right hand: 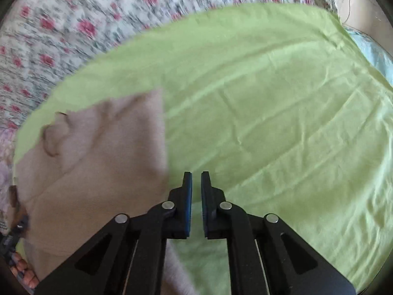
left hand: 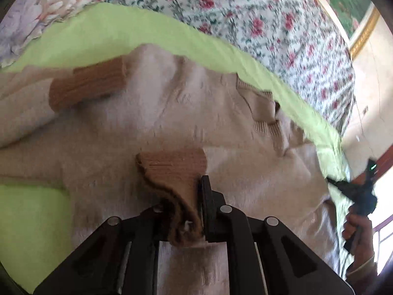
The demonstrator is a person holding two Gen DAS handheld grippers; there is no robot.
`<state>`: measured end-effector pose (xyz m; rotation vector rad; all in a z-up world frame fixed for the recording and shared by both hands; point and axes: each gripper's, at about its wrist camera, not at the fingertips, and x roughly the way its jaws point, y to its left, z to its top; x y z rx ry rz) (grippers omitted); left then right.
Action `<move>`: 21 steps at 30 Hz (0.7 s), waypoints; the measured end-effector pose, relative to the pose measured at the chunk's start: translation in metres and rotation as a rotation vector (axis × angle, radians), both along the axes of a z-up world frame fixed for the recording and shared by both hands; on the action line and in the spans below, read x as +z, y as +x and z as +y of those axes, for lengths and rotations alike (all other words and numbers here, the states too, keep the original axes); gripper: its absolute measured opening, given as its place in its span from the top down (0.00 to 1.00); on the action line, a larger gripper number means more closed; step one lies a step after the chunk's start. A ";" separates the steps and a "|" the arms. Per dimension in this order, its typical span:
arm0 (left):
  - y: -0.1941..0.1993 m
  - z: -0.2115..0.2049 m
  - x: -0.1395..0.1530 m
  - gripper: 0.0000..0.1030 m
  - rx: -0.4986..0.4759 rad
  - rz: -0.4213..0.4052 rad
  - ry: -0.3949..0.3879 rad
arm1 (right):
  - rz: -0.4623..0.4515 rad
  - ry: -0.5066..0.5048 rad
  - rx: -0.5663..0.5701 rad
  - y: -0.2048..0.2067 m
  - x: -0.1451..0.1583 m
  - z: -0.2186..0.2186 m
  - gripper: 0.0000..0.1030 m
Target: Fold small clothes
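A small beige knit sweater point(left hand: 152, 125) lies flat on a lime green cloth point(left hand: 98, 36). My left gripper point(left hand: 189, 196) is shut on the tan ribbed cuff point(left hand: 174, 169) of one sleeve, held over the sweater's body. The other sleeve's tan cuff point(left hand: 88, 86) lies folded across the chest at the upper left. The collar point(left hand: 262, 105) is at the far right. My right gripper point(right hand: 196, 179) is nearly shut and empty, over bare green cloth point(right hand: 270, 110) just right of the sweater's edge point(right hand: 98, 152). It also shows in the left wrist view point(left hand: 353, 186), held in a hand.
A floral bedspread point(left hand: 245, 12) point(right hand: 73, 24) lies beyond the green cloth. A wall with a gold-framed picture point(left hand: 363, 32) stands at the far right. A light blue fabric point(right hand: 378, 54) shows at the cloth's right edge.
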<state>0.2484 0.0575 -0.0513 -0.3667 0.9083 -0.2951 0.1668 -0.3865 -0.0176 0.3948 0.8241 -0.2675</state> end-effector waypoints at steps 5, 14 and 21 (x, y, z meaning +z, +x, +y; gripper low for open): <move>-0.017 -0.007 -0.002 0.85 -0.015 0.012 0.046 | 0.040 0.056 0.191 0.007 -0.015 0.049 0.86; -0.060 0.034 0.026 0.54 0.059 -0.038 0.184 | 0.040 0.123 0.125 -0.026 -0.013 0.050 0.54; -0.038 0.051 0.059 0.35 0.131 -0.130 0.353 | -0.004 0.180 0.249 -0.039 -0.008 0.099 0.43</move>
